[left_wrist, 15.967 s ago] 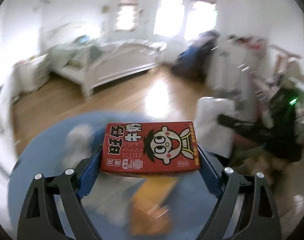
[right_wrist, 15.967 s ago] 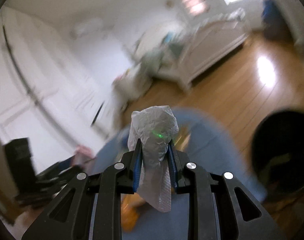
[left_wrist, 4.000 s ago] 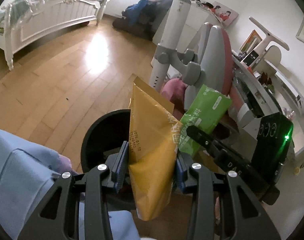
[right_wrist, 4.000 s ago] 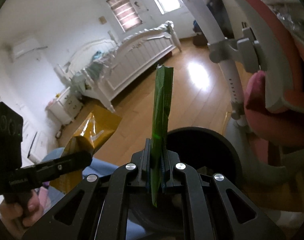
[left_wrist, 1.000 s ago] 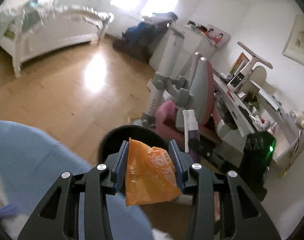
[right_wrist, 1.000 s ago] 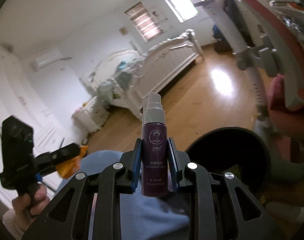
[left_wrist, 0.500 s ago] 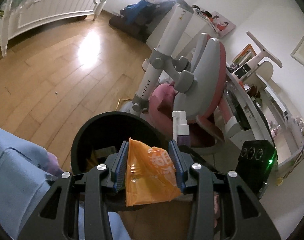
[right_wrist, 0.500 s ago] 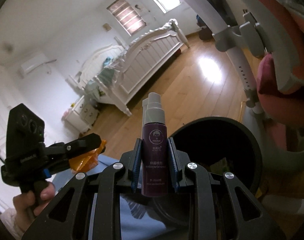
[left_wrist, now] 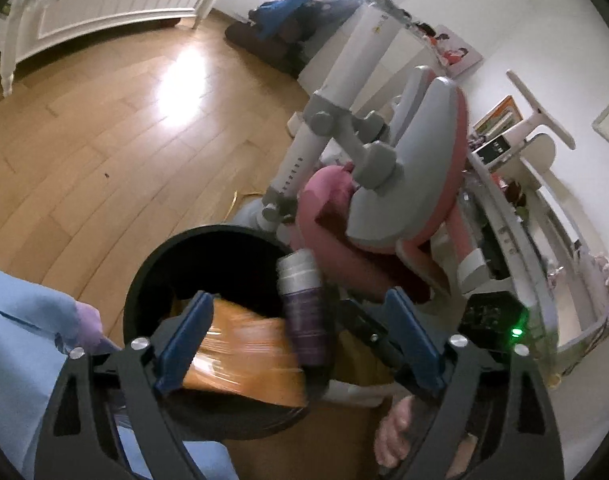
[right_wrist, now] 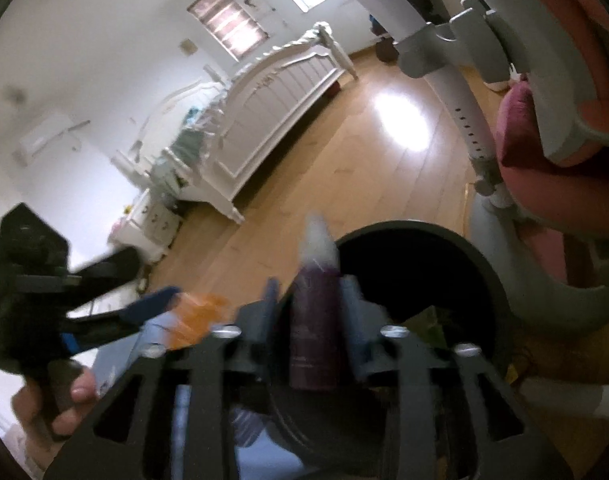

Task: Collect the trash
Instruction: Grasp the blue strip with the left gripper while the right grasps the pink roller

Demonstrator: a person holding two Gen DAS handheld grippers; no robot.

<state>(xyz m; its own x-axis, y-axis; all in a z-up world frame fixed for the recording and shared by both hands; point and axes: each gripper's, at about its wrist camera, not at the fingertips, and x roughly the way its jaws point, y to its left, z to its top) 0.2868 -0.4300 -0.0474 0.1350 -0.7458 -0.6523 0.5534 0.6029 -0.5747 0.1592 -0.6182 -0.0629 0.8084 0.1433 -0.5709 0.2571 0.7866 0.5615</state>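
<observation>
Both your grippers gape wide over the black bin [left_wrist: 144,280]: left gripper [left_wrist: 300,344] freeing the orange wrapper [left_wrist: 244,356], right gripper [right_wrist: 310,312] the purple bottle [right_wrist: 314,332] at twelve o'clock.

A pink and grey chair [left_wrist: 404,184] stood at about two o'clock in the left wrist view, its white post [left_wrist: 328,120] slanting up toward twelve. A wooden floor [left_wrist: 104,120] filled the ten o'clock side, with a bright patch of glare on it. A white bed [left_wrist: 104,4] ran along the eleven o'clock edge, and a dark heap of clothes or bags [left_wrist: 288,36] lay near twelve. A cluttered white desk [left_wrist: 544,248] curved down the three o'clock side. In the right wrist view the bed's footboard [right_wrist: 280,92] sat at twelve, a small white nightstand [right_wrist: 152,220] at nine, and a shuttered window [right_wrist: 228,28] at eleven.
</observation>
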